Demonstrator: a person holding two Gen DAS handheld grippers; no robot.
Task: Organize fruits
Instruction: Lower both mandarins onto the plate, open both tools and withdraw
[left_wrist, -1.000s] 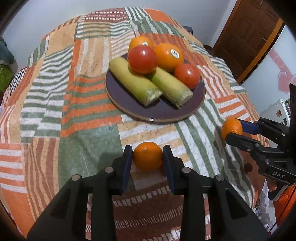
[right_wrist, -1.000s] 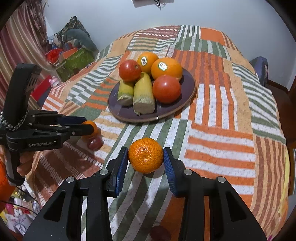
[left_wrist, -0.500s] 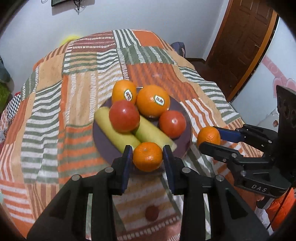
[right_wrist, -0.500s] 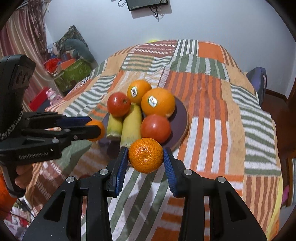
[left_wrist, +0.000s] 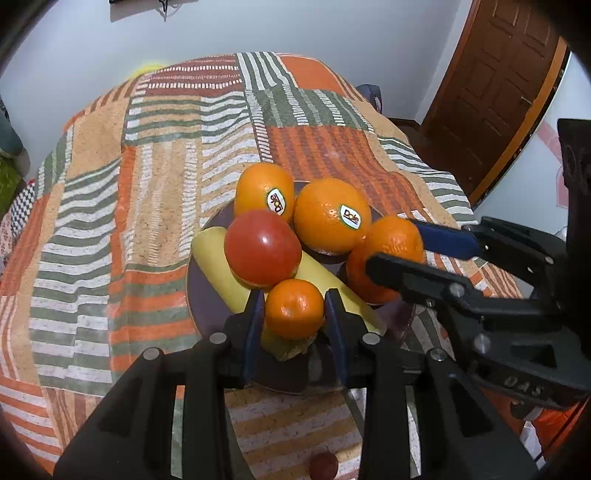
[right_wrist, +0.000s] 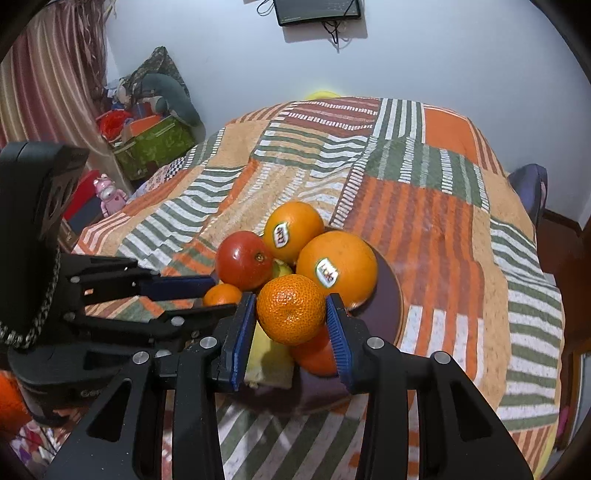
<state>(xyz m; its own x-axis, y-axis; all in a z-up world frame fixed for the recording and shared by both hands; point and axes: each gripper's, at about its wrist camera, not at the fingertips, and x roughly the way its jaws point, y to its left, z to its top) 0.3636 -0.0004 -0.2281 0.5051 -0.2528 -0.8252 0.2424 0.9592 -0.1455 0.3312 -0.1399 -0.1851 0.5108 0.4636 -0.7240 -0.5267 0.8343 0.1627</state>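
A dark purple plate (left_wrist: 207, 254) (right_wrist: 388, 291) on the striped cloth holds two stickered oranges (left_wrist: 330, 218) (right_wrist: 336, 266), tomatoes (left_wrist: 262, 253) (right_wrist: 243, 260) and two yellow-green corn pieces (left_wrist: 214, 258). My left gripper (left_wrist: 294, 312) is shut on a small mandarin (left_wrist: 294, 308), held over the plate's near edge. My right gripper (right_wrist: 291, 314) is shut on a larger mandarin (right_wrist: 291, 308), held over the plate's near right part. The right gripper also shows in the left wrist view (left_wrist: 391, 247), and the left gripper in the right wrist view (right_wrist: 218, 295).
The patchwork cloth (left_wrist: 147, 192) covers a round table. A small dark red fruit (left_wrist: 323, 463) lies on the cloth near its front edge. A wooden door (left_wrist: 491, 81) stands at the right. Boxes and toys (right_wrist: 147, 136) lie on the floor to the left.
Both grippers have moved forward with their mandarins, from beside the plate's front edge to above the plate. The right gripper has come close beside the left one.
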